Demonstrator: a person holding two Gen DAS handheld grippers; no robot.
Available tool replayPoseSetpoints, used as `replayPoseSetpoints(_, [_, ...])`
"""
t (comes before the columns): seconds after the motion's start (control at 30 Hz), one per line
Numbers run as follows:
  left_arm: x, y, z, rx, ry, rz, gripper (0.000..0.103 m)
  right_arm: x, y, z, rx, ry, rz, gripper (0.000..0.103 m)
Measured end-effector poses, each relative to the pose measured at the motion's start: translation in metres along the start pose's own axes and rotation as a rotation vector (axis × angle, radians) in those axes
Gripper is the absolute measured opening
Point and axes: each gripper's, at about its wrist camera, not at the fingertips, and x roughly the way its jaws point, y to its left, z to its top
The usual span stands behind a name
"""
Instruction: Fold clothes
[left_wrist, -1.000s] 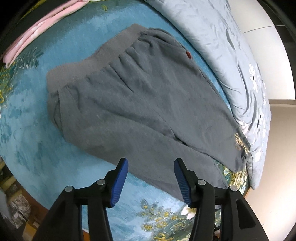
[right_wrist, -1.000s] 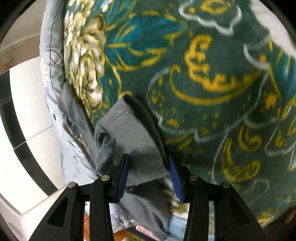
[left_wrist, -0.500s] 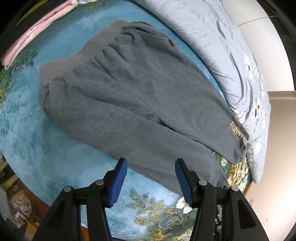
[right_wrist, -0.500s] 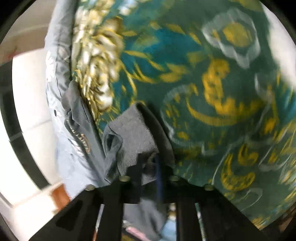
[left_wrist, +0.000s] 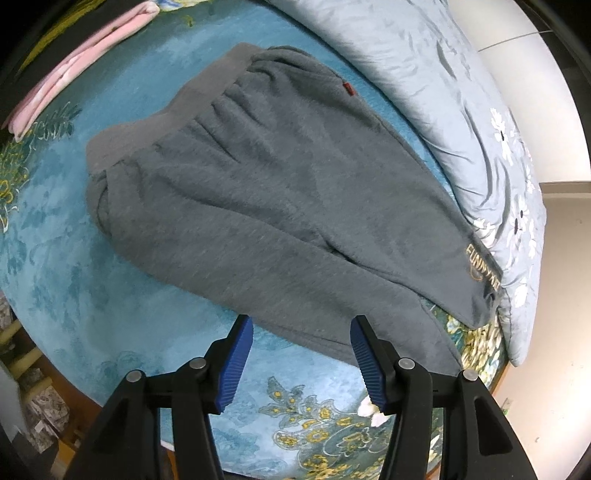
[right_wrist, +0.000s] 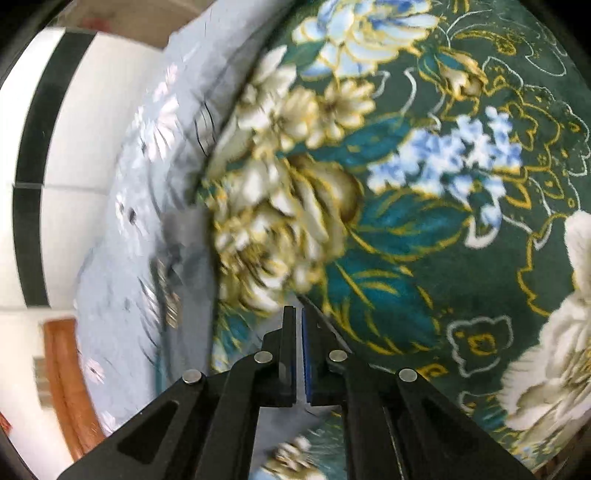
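A second ago the right gripper (right_wrist: 299, 332) had its tongs around the ribbed cuff of the grey trousers (left_wrist: 277, 192). Now the tongs are pressed together with only a thin slit between them, and the view has swung over the flowered border of the blanket (right_wrist: 443, 258). I see no cuff between the pads any more, and the picture is too blurred to say if a thin fold is caught there. My judgement is that either the grip slipped or the cloth hangs below the camera, so the fold of the leg is not yet sure. The left gripper (left_wrist: 301, 354) has hardly changed. Its tongs stand about half wide with nothing in them, hovering just over the near edge of the trousers. These lie flat in the middle of the bed, waistband toward the far left and legs running to the right edge, where the end with the gold lettering (left_wrist: 480, 266) touches the pale blue quilt (left_wrist: 443, 92). The quilt lies along the far side, and a folded pink cloth (left_wrist: 74, 74) is at the far left corner. Beyond the bed there is a white wall with a dark stripe (right_wrist: 33, 147) and something of brown wood (right_wrist: 62, 369).
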Motion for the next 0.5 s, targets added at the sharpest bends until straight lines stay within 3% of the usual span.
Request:
replayPoseSetpoints(0.1, [-0.001,0.005,0.000,-0.011,-0.003,0.007,0.062,-0.010,-0.015,-0.025,0.014,0.033,-0.007,0.006])
replayPoseSetpoints(0.17, [-0.002,0.010,0.000,-0.019,-0.006,0.014,0.063,-0.008,-0.026,-0.041,0.042,0.069,0.024,0.022])
replayPoseSetpoints(0.2, [-0.002,0.013,0.000,-0.025,-0.011,0.019,0.063,-0.001,-0.030,-0.049,0.052,0.088,0.032,0.040])
replayPoseSetpoints(0.23, [-0.004,0.016,0.001,-0.034,-0.021,0.030,0.063,0.003,-0.033,-0.055,0.058,0.101,0.034,0.045])
replayPoseSetpoints(0.37, [-0.012,0.034,0.002,-0.073,-0.067,0.080,0.063,0.021,-0.041,-0.074,0.113,0.138,0.034,0.045])
replayPoseSetpoints(0.5, [-0.020,0.067,0.004,-0.159,-0.104,0.119,0.063,0.032,-0.041,-0.080,0.168,0.111,0.036,0.045])
